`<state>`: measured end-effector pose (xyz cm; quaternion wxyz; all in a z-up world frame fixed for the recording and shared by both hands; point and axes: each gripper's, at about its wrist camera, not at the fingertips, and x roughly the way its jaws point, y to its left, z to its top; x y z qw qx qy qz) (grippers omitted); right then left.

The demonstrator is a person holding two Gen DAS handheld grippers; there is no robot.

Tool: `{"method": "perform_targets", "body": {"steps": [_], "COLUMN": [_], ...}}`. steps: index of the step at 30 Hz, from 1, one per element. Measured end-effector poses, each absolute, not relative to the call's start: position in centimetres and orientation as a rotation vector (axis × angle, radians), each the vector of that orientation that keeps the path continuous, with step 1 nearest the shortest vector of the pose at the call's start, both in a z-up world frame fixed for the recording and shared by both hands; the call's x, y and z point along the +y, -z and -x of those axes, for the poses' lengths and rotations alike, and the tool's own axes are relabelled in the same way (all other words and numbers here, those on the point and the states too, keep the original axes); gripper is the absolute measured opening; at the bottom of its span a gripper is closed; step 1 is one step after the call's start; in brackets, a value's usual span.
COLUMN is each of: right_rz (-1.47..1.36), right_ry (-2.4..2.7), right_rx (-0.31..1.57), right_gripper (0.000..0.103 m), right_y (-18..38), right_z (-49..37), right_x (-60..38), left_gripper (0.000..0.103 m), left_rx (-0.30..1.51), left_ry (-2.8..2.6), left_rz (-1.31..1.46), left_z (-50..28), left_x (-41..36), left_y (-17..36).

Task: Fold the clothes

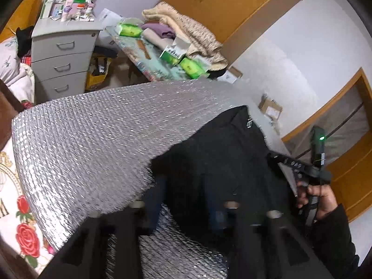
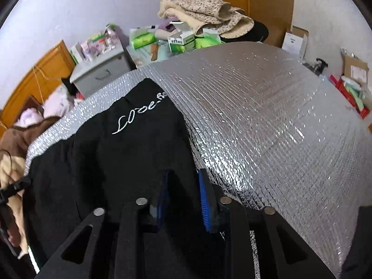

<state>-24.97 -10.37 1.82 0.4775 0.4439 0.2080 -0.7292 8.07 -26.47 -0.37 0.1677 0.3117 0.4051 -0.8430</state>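
A black garment (image 2: 111,153) with white script lettering lies on the silver quilted mat (image 2: 267,121). My right gripper (image 2: 182,186) has its blue-padded fingers closed on the garment's right edge. In the left wrist view the same black garment (image 1: 220,162) hangs lifted over the mat (image 1: 93,139), and my left gripper (image 1: 186,200) is shut on its edge, the view blurred. The right gripper's body (image 1: 309,167), held in a hand, shows at the right of the left wrist view.
A grey drawer cabinet (image 1: 62,58) with bottles on top stands behind the mat. A side table (image 1: 151,55) holds green tissue packs, a box and piled clothes (image 1: 193,30). Cardboard boxes (image 2: 353,69) and a red crate sit at the right. Bedding (image 1: 14,74) lies left.
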Motion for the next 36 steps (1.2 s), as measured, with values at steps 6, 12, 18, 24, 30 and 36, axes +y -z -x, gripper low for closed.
{"method": "perform_targets", "body": {"steps": [6, 12, 18, 24, 30, 36], "right_rz": [-0.978, -1.009, -1.073, -0.992, -1.028, -0.972], "right_ry": [1.924, 1.976, 1.901, 1.871, 1.789, 1.888], "right_rx": [0.383, 0.35, 0.36, 0.384, 0.516, 0.524], "right_gripper": [0.005, 0.007, 0.027, 0.029, 0.029, 0.004], "right_y": [-4.9, -4.7, -3.1, -4.4, -1.6, -2.2], "right_z": [26.2, 27.8, 28.1, 28.1, 28.0, 28.8], "right_x": [-9.7, -10.3, -11.1, -13.7, -17.4, -17.4], "left_gripper": [0.007, 0.007, 0.011, 0.016, 0.017, 0.009], "left_rx": [1.121, 1.084, 1.221, 1.211, 1.175, 1.039], "left_ry": [2.509, 2.539, 2.459, 2.446, 2.442, 2.494], "left_rz": [-0.783, -0.739, -0.859, -0.871, -0.893, -0.894], "left_z": [-8.7, -9.0, -9.6, -9.0, -7.8, -6.3], "left_x": [-26.7, -28.2, -29.6, -29.7, -29.9, -29.7], "left_y": [-1.6, -1.9, 1.1, 1.0, 1.5, 0.4]}}
